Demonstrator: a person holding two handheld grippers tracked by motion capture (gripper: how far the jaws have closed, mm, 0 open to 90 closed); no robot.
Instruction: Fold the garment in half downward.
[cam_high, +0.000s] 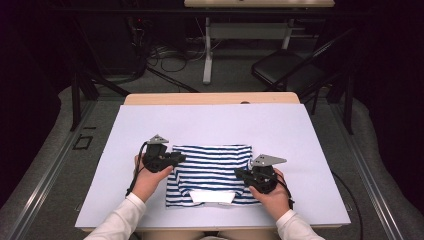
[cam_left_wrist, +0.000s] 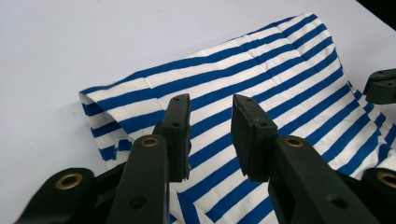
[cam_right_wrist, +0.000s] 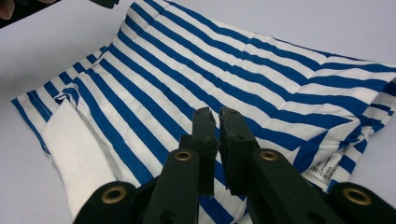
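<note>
In the middle of the high view, on the pale lavender-white tabletop (cam_high: 150, 125), I had the blue-and-white striped folded cloth garment (cam_high: 212, 170) lying flat, with its plain white band (cam_high: 212, 197) sitting at the lower edge of the frame side, closest to me. My left gripper (cam_high: 176, 159) was at the garment's upper left corner and my right gripper (cam_high: 243, 175) was on its right edge, a bit lower in the picture, so the two were well apart with the striped cloth between them.

From the left gripper view, the left gripper (cam_left_wrist: 211, 135) had its jaws spread with a clear gap, and I could see stripes straight through that gap. Nothing was pinched there, the pads weren't pressing on the fabric, they just hung over the folded left edge of the garment (cam_left_wrist: 261, 84). The other gripper's black tip peeked in at the right edge of that frame.

From the right gripper view, the right gripper (cam_right_wrist: 218, 140) had its jaws pressed nearly together, only a thin slit between them. They sat right over the striped cloth (cam_right_wrist: 224, 74), but honestly I couldn't tell if any fabric was caught in that slit. A small white care label (cam_right_wrist: 328, 169) with tiny print showed at the lower right, and the white band (cam_right_wrist: 74, 149) ran down the lower left of that frame.
</note>
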